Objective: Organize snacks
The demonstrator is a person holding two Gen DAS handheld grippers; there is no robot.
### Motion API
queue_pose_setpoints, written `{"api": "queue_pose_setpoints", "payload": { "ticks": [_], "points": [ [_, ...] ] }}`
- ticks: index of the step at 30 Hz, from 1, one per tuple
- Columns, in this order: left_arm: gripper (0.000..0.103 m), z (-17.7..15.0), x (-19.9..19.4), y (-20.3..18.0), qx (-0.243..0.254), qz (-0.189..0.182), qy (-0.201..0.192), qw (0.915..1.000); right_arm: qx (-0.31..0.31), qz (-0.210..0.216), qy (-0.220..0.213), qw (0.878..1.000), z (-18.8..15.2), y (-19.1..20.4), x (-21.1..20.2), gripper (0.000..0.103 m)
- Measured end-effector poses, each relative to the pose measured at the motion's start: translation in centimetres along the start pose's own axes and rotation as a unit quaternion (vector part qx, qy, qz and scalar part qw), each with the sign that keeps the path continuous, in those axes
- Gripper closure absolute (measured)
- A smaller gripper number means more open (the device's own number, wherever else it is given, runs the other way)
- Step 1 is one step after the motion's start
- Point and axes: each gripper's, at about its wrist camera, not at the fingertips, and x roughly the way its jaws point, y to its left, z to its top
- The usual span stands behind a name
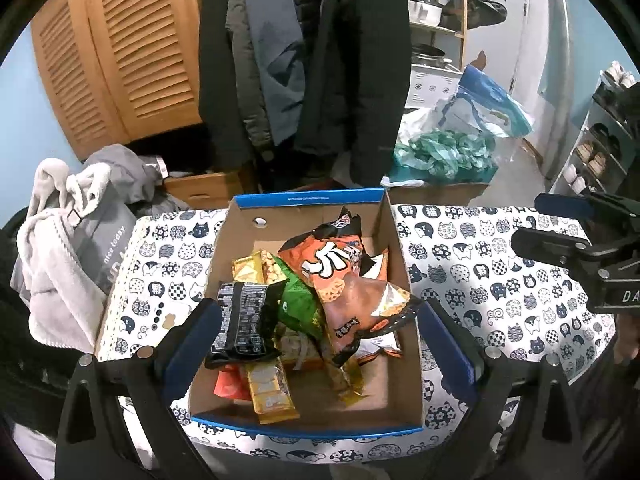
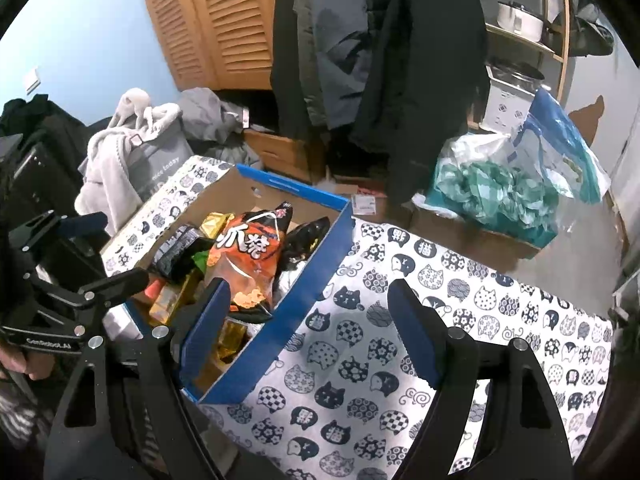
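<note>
Orange snack bag [image 1: 340, 276] shows white Chinese characters; grey bag [image 1: 105, 252] reads "nice today"; both claws released, empty

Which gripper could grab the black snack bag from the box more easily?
Probably the left gripper. Its open jaws frame the black snack bag in the box. The right gripper is open too, but hangs mostly over the tablecloth beside the box.

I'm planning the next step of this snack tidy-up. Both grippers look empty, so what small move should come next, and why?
Probably lower the left gripper onto the black snack packet. Its fingers are wide open with nothing held, and that packet lies on top of the pile in the cardboard box, nearest them. The right gripper is open too, hovering over the cat-print cloth beside the box.
</note>
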Motion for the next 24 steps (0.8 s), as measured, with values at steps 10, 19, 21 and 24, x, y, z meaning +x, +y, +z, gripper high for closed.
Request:
{"api": "queue_pose_setpoints", "payload": {
  "ticks": [10,19,21,24],
  "points": [
    [0.004,-0.07,0.18,0.21,-0.004,0.005,0.001,1.0000,0.001,-0.002,-0.001,1.000,0.03,-0.03,0.02,0.023],
    [0.004,-0.16,-0.02,0.24,-0.006,0.012,-0.001,0.9999,0.001,-0.002,0.000,1.000,-0.01,-0.01,0.03,0.023],
    [0.004,-0.16,-0.02,0.18,-0.005,0.011,-0.001,0.9999,0.001,-0.002,0.001,1.000,0.00,-0.01,0.05,0.023],
    [0.004,-0.14,0.02,0.12,-0.004,0.011,0.002,0.9999,0.000,-0.002,0.001,1.000,0.00,-0.01,0.02,0.023]
  ]
}}
